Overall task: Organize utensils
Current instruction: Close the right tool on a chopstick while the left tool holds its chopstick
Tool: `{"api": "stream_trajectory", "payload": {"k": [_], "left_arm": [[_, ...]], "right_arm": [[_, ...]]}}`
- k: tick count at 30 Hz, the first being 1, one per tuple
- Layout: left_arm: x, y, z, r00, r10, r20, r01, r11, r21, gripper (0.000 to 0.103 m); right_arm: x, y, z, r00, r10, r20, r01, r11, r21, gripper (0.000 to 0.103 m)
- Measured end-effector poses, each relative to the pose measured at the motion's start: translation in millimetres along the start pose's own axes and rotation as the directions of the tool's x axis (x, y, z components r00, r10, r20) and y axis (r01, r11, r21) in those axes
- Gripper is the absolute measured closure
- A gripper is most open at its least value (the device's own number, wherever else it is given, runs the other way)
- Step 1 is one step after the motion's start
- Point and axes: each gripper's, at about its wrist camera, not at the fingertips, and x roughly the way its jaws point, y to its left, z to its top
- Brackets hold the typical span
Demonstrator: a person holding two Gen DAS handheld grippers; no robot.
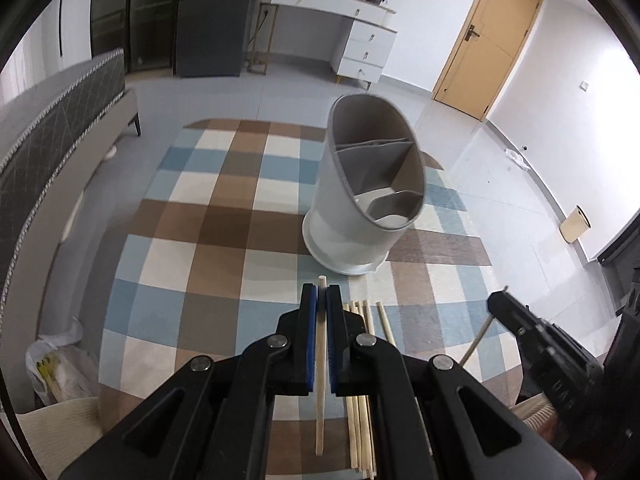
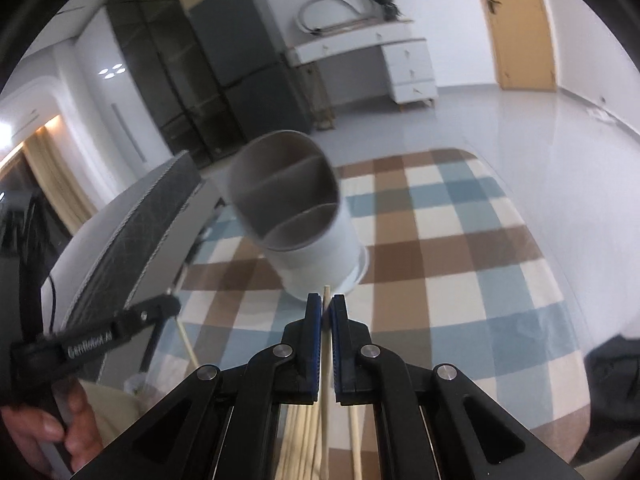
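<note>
Grey oval utensil holder [image 1: 366,192] upright on the checked tablecloth [image 1: 224,216], far of both grippers; split inside by partitions into several compartments — all showing only bare walls and floor from the left wrist view; same holder [image 2: 298,216] blurred in the right wrist view, contents there hard to tell.

Left gripper [image 1: 321,294] clenched on a single wooden chopstick [image 1: 320,364], blue pads [image 1: 311,332] pressing its shaft from either side; tip poking out just beyond the fingertips, toward the holder's base; tool angled down at the table. Loose bundle of chopsticks [image 1: 360,420] lying flat on the cloth just right of that gripper, near edge of the table.

Right gripper [image 2: 326,304] likewise closed tight on one chopstick [image 2: 325,392], tip just past the fingertips, aimed at the foot of the holder; more chopsticks [image 2: 300,440] beneath it on the table.

Seen at lower left of the right wrist view — a hand [image 2: 48,432] wrapped round the left tool's handle; the right tool entering the left wrist view from the right, a thin stick jutting from its nose.
</note>
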Motion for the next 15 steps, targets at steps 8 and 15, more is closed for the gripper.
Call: {"api": "stream_trajectory", "payload": {"k": [8,15], "left_arm": [[-24,-14,1,0.999,0.002,0.046,-0.004,0.999,0.044,0.102],[-42,-26,5,0.996,0.008,0.087,-0.015,0.997,0.081,0.102]], "right_arm": [[-23,2,-1,0.996,0.034,0.084,-0.034,0.999,-0.002,0.099],[-38,4,-2,0.989,0.039,0.141,-0.037,0.999,-0.012,0.099]]}}
